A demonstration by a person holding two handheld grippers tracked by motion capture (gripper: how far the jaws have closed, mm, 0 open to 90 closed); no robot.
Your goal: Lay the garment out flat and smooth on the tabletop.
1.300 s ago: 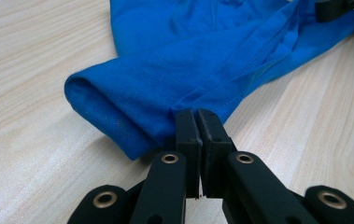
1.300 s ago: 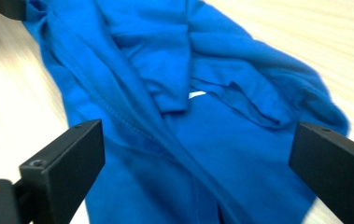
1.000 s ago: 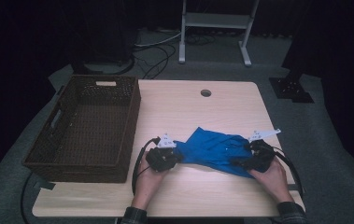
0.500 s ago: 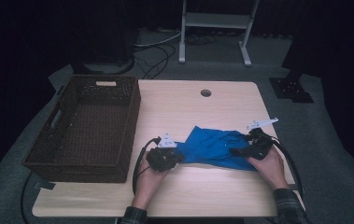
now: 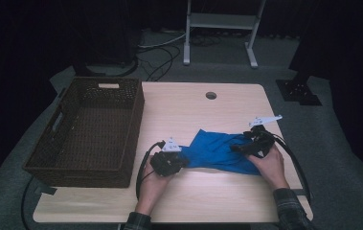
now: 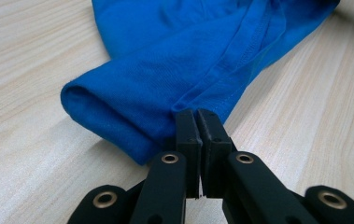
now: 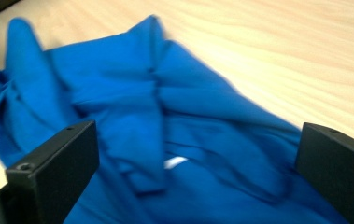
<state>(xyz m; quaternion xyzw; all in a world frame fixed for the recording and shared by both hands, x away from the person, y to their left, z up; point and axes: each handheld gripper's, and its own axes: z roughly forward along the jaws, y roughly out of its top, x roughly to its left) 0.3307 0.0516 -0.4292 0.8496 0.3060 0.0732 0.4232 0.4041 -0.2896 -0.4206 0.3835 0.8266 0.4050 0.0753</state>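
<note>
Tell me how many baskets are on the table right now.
1. The dark wicker basket stands at the left end of the table, apart from the blue cloth at the right. Nothing on the table looks big enough to hide another.

Each hand carries a black two-jaw tool: the left tool (image 5: 176,162) and the right tool (image 5: 246,145) both bear a pale grey three-cornered plate on top and trail a black looping cable. Up close, the jaws are matt black blocks on black links with brass-coloured rivets. Both cuffs are dark plaid.
</note>
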